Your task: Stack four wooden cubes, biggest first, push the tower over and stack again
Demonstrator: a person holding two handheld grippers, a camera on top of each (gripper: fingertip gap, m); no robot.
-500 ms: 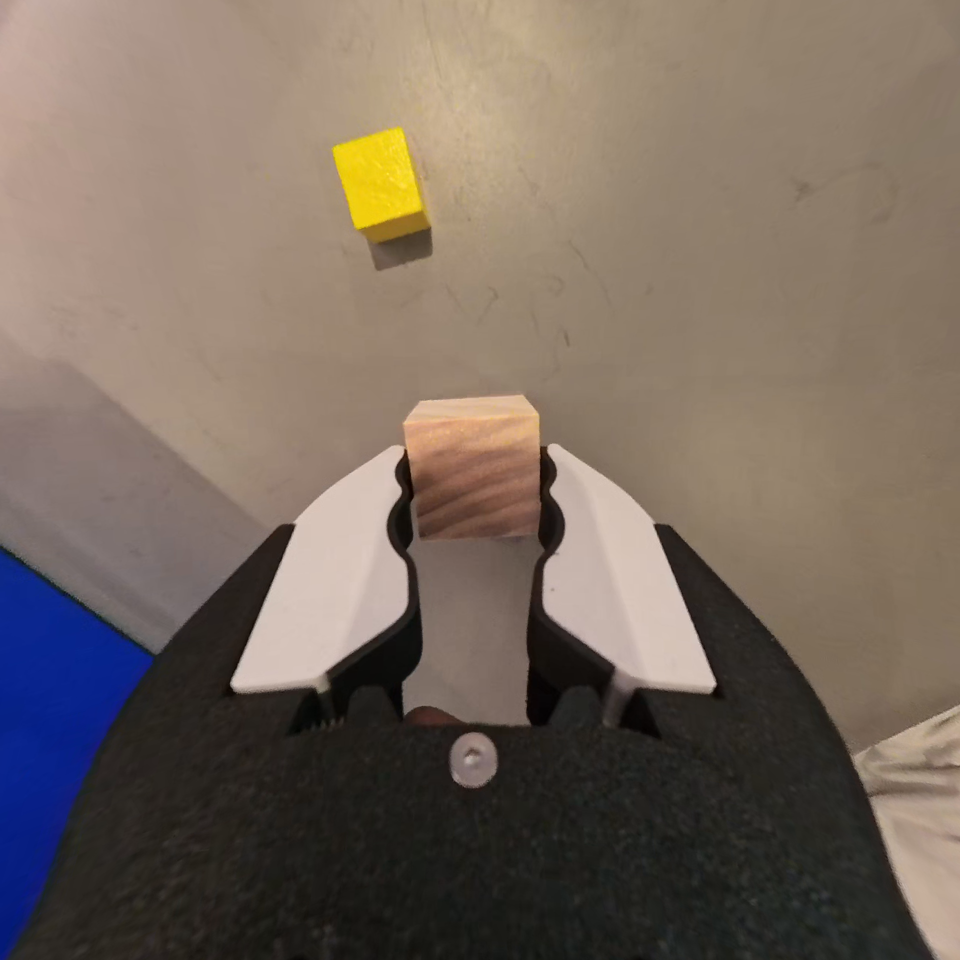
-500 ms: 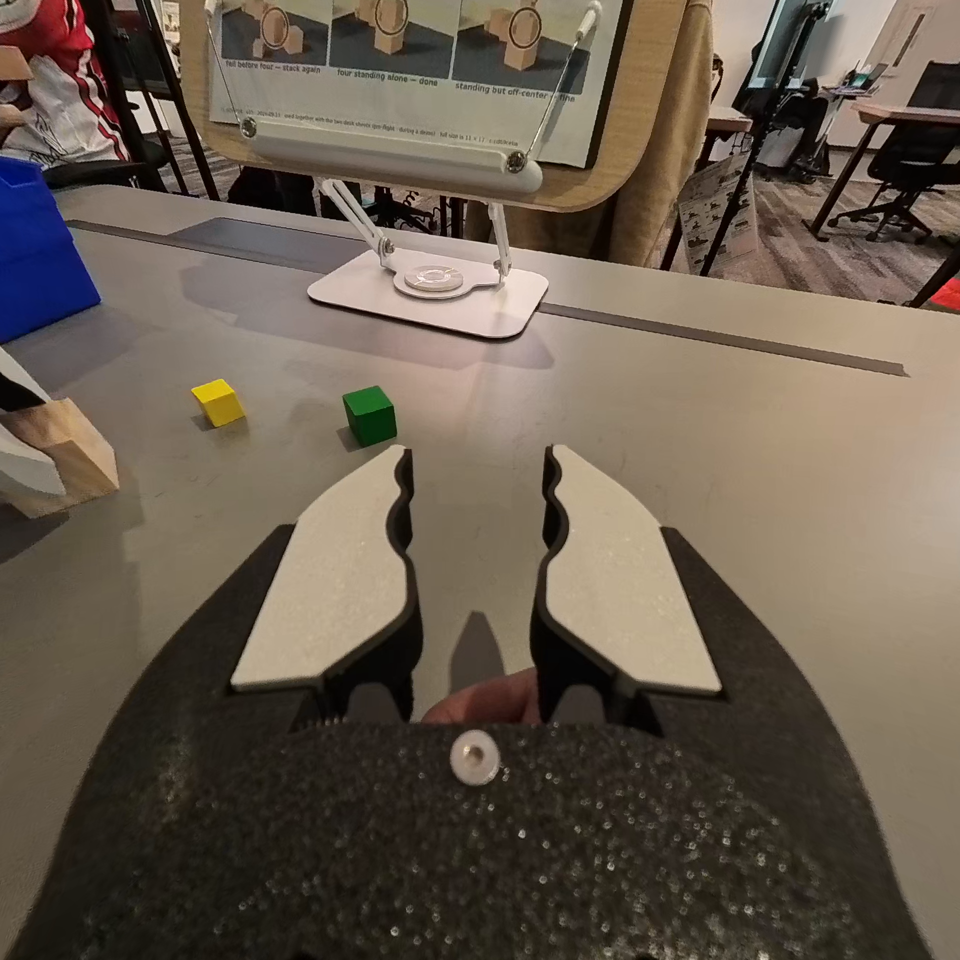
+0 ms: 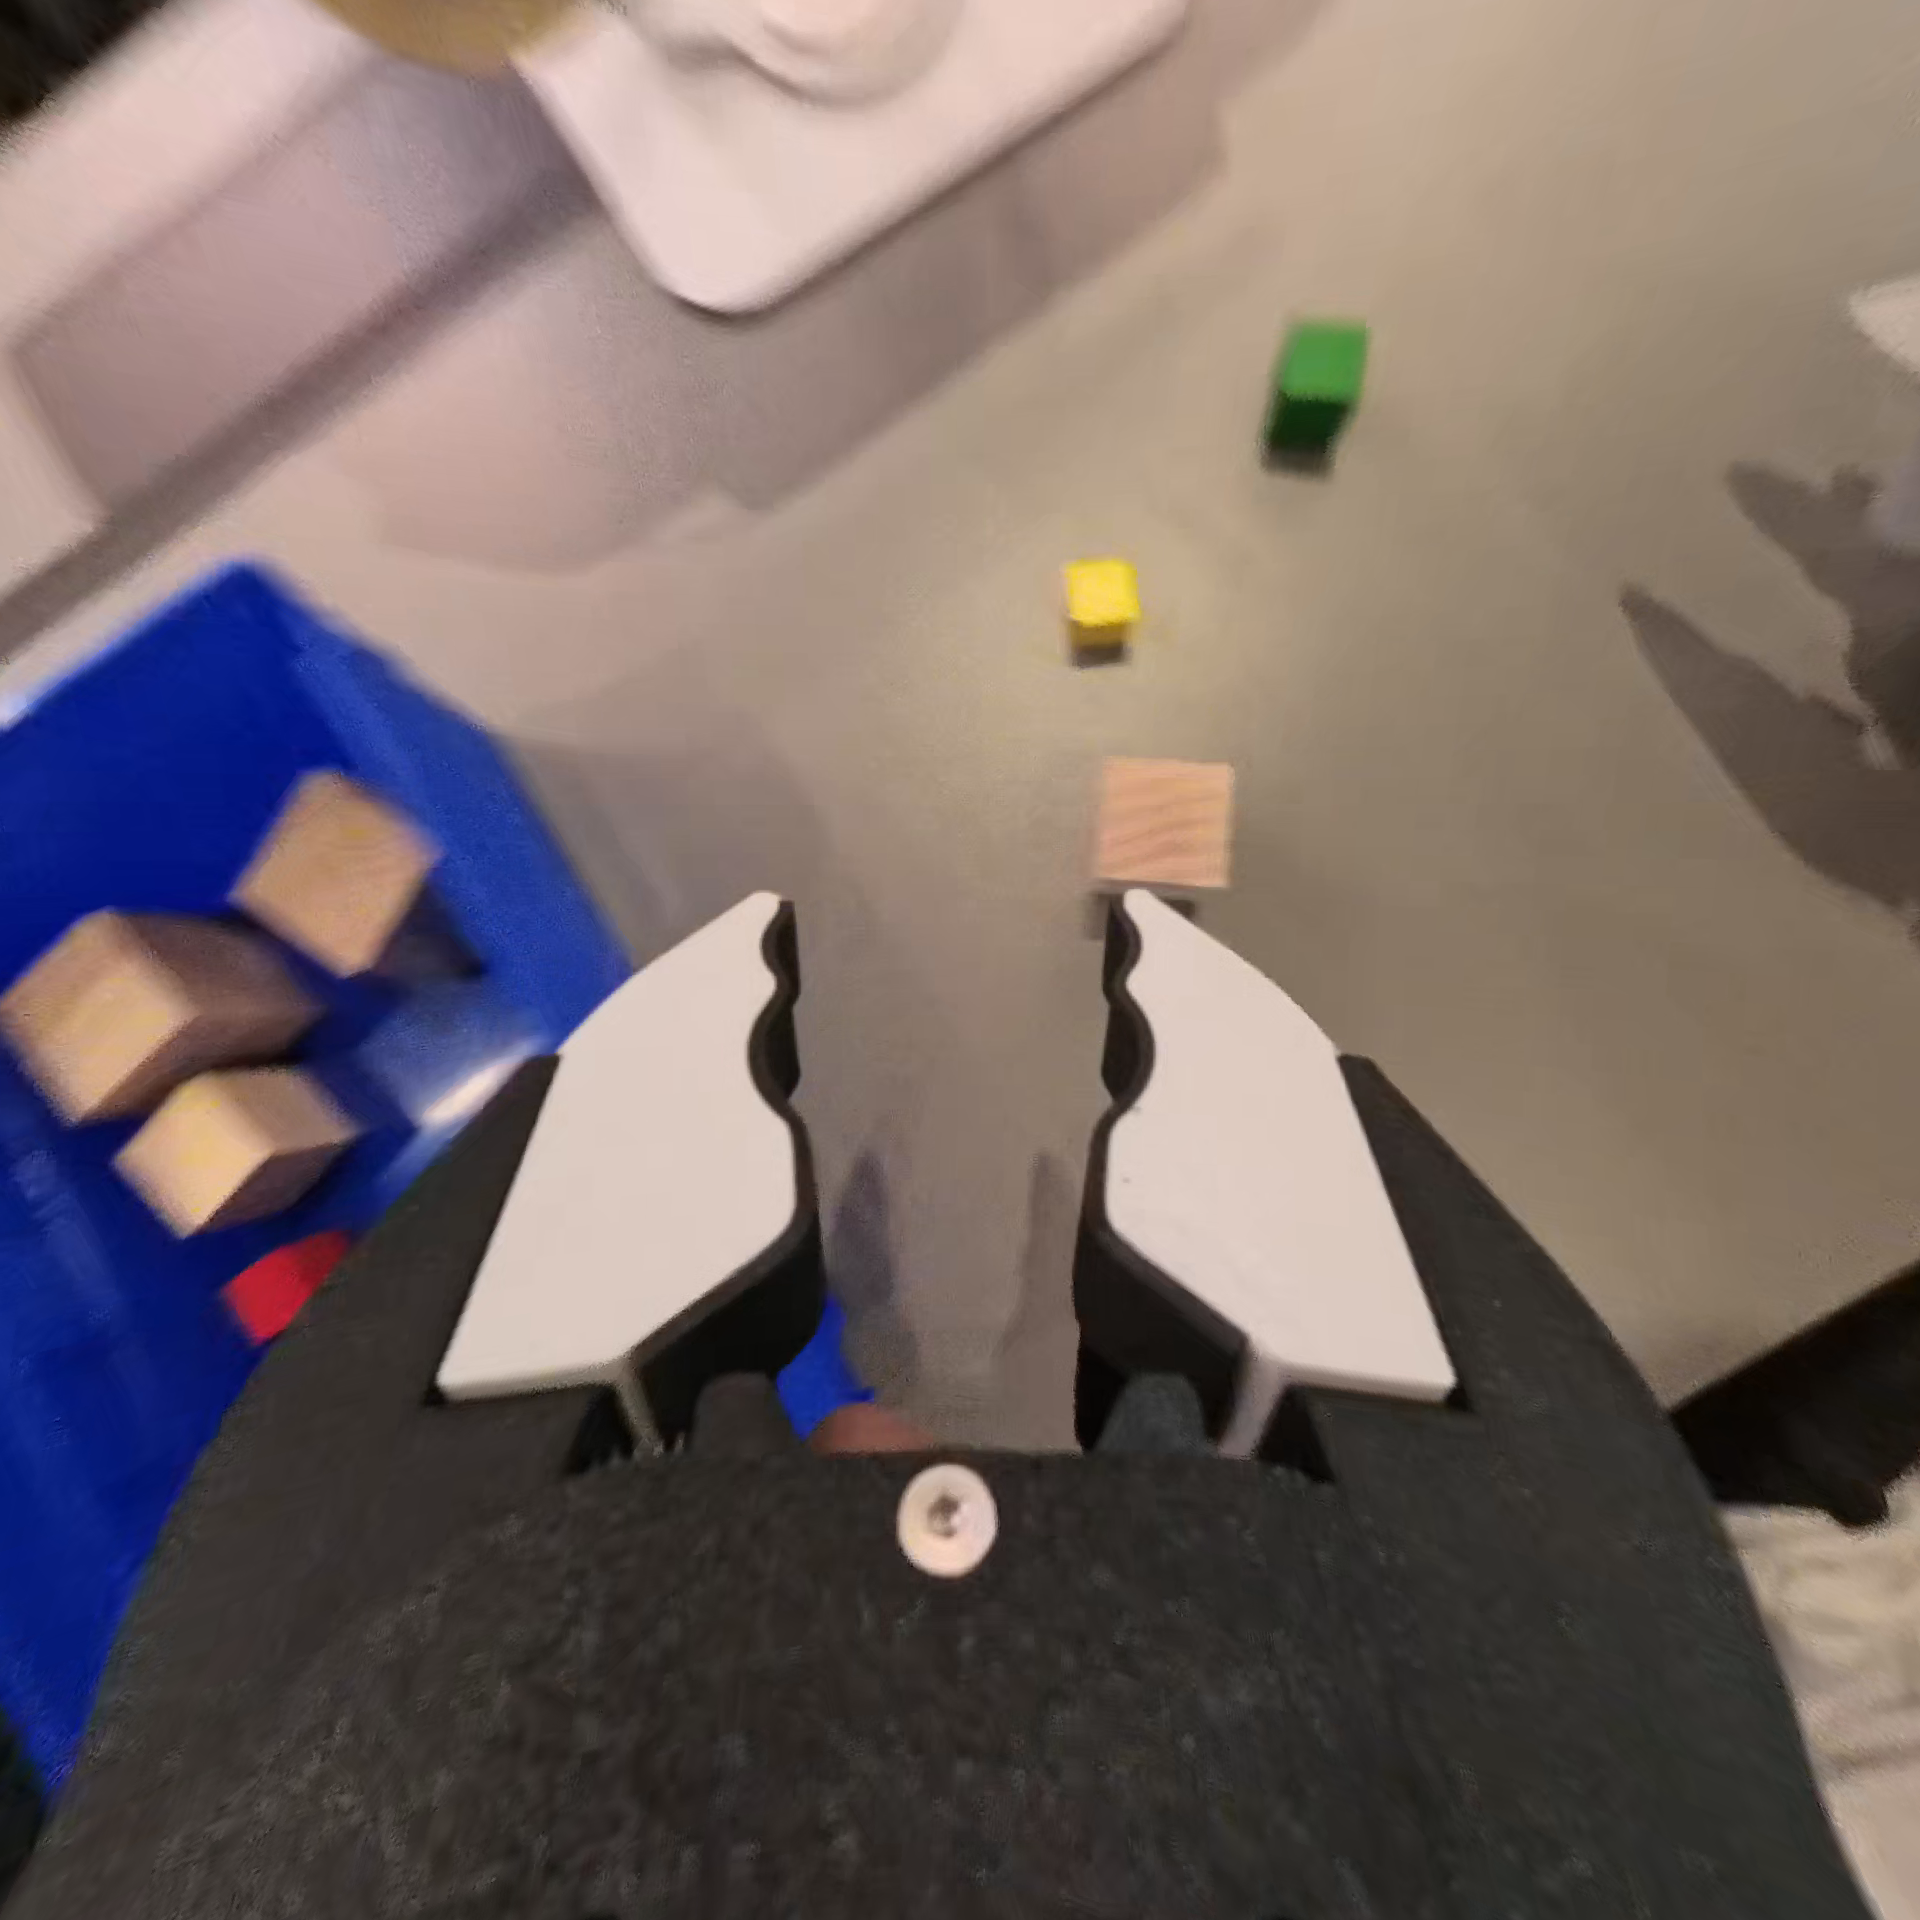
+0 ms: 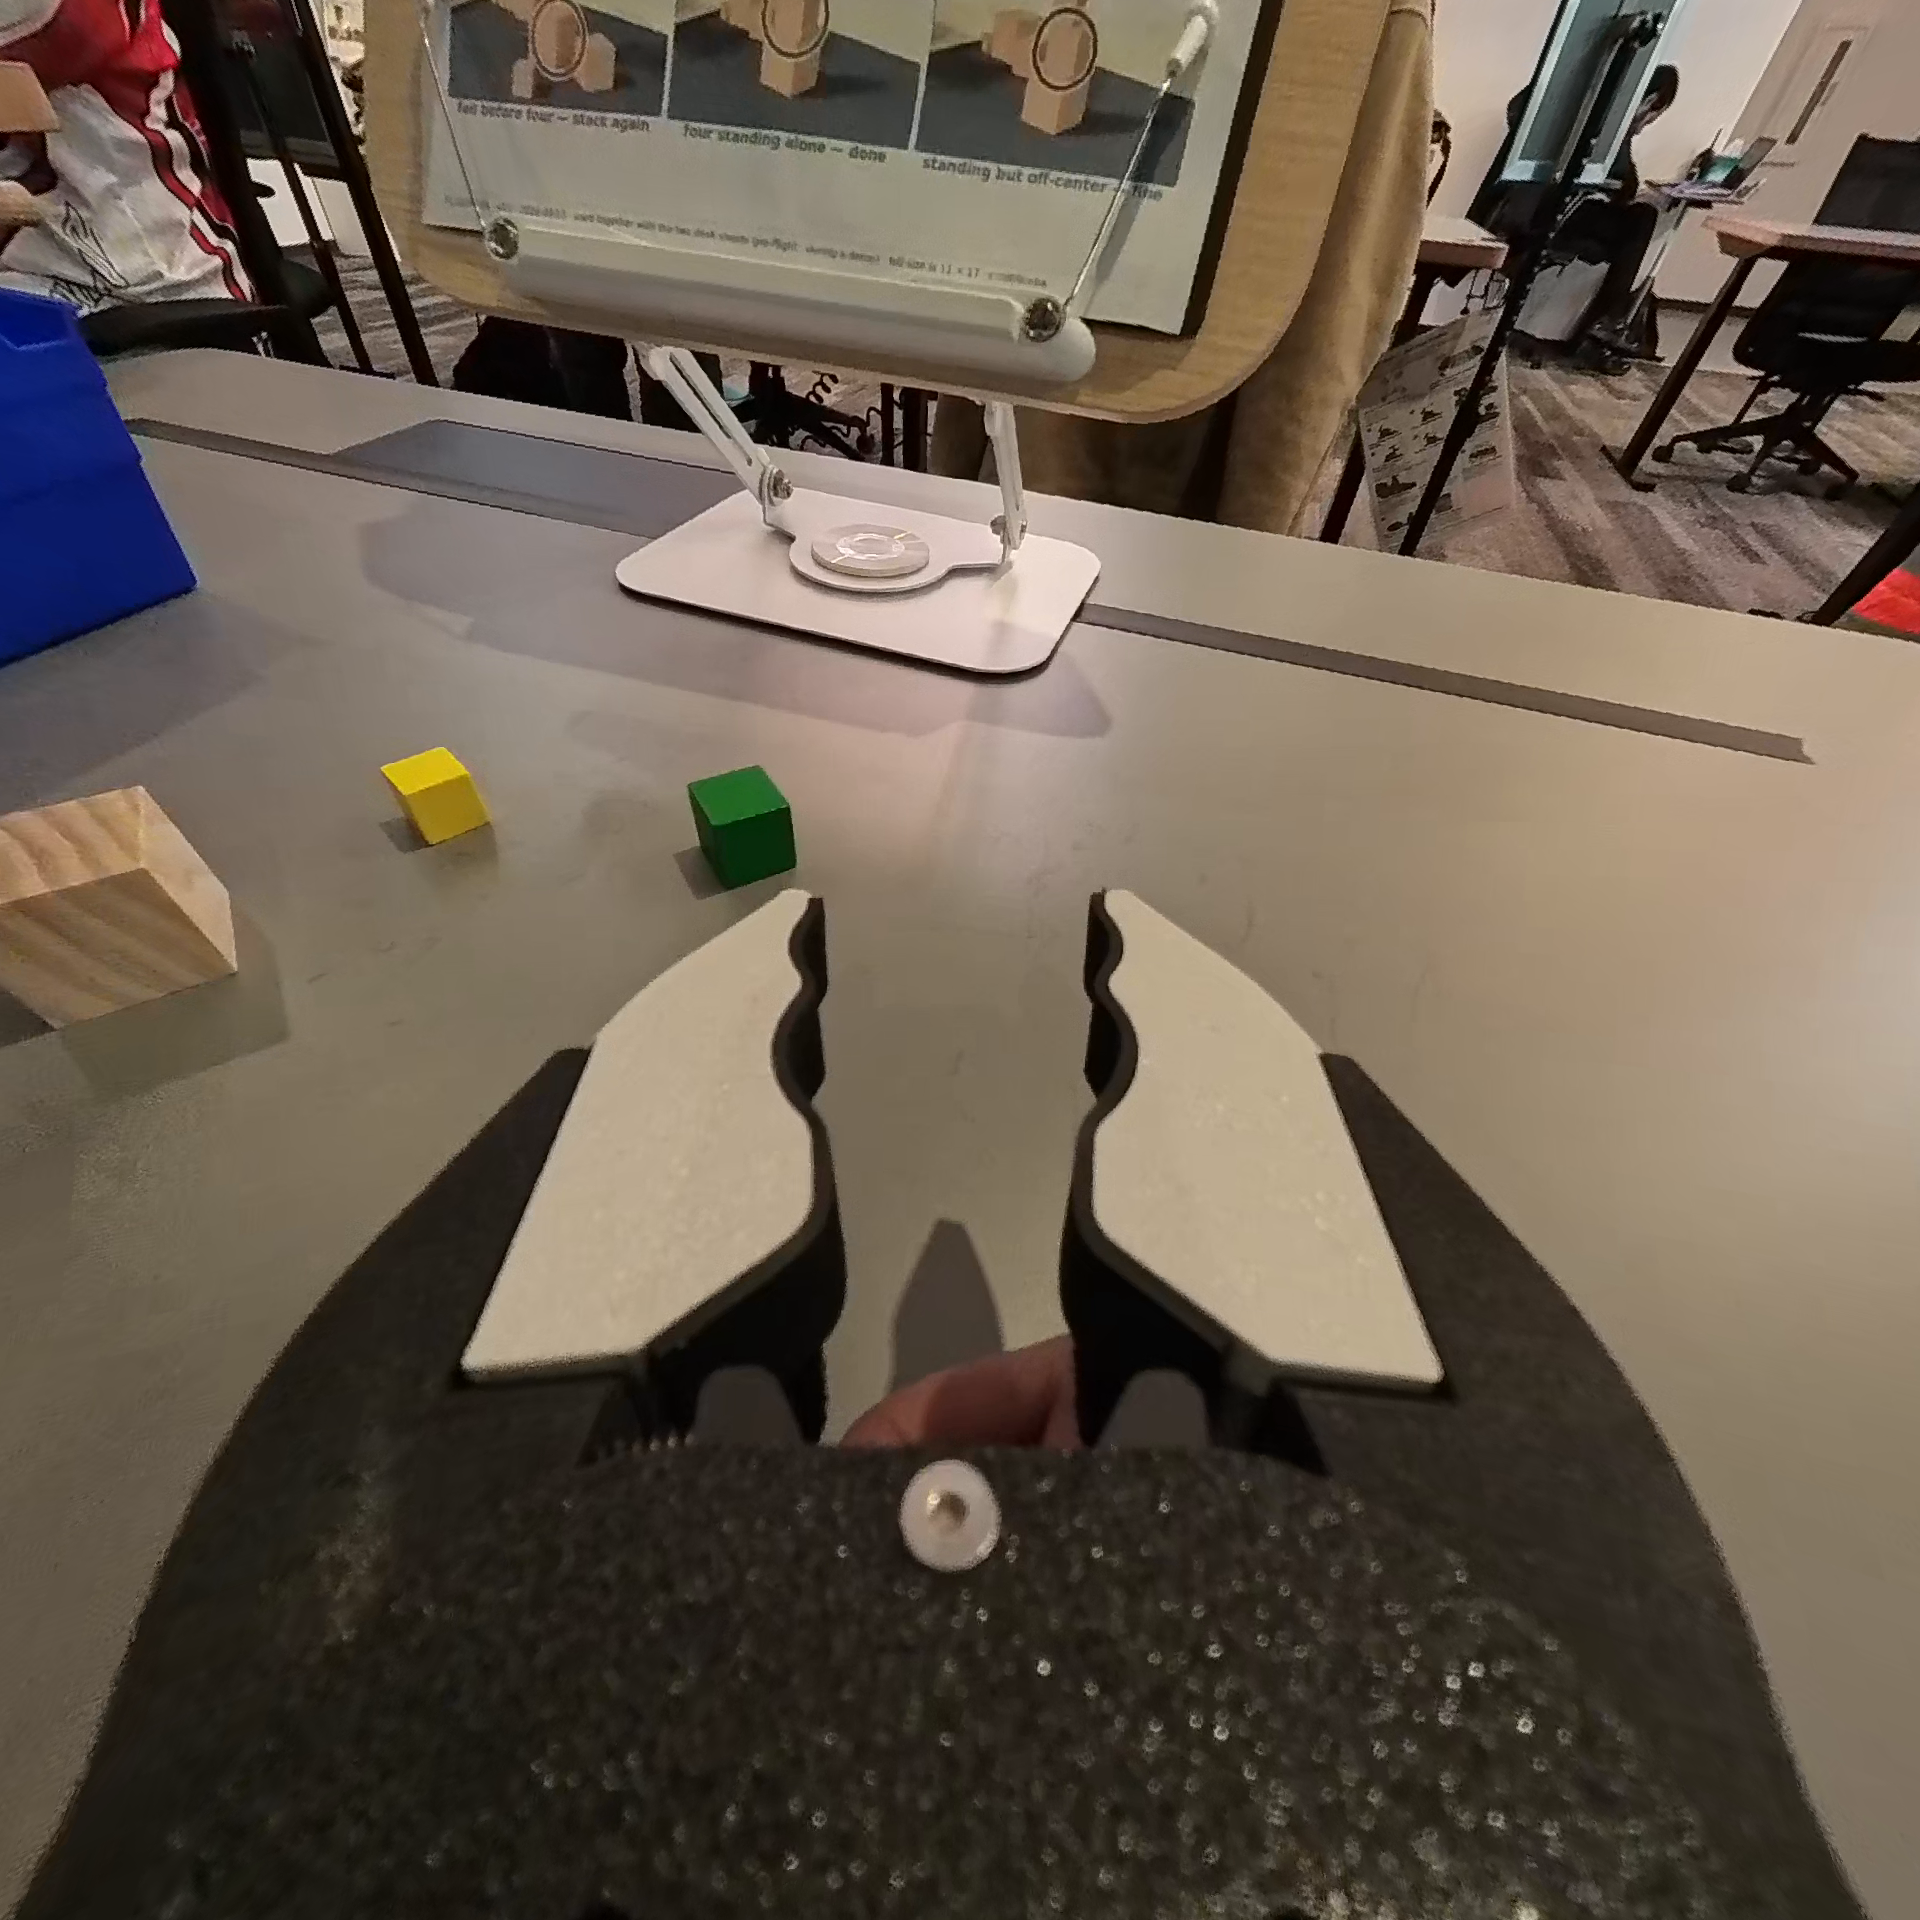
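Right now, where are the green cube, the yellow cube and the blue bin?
green cube (image 4: pixel 740 826), right wrist view, its front face.
yellow cube (image 4: pixel 436 795), right wrist view, its near face.
blue bin (image 3: pixel 135 717), left wrist view, its inner wall.

Black grainy claw (image 4: pixel 956 914) body, white wavy-edged fingers (image 4: pixel 665 1164), silver screw (image 4: pixel 949 1510).

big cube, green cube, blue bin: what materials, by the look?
Big cube: bare, unfinished wood; pale, with striped grain on its faces. Green cube: probably painted wood per the task; even, opaque colour hides any grain. Blue bin: likely moulded plastic; uniform saturated colour, smooth walls.
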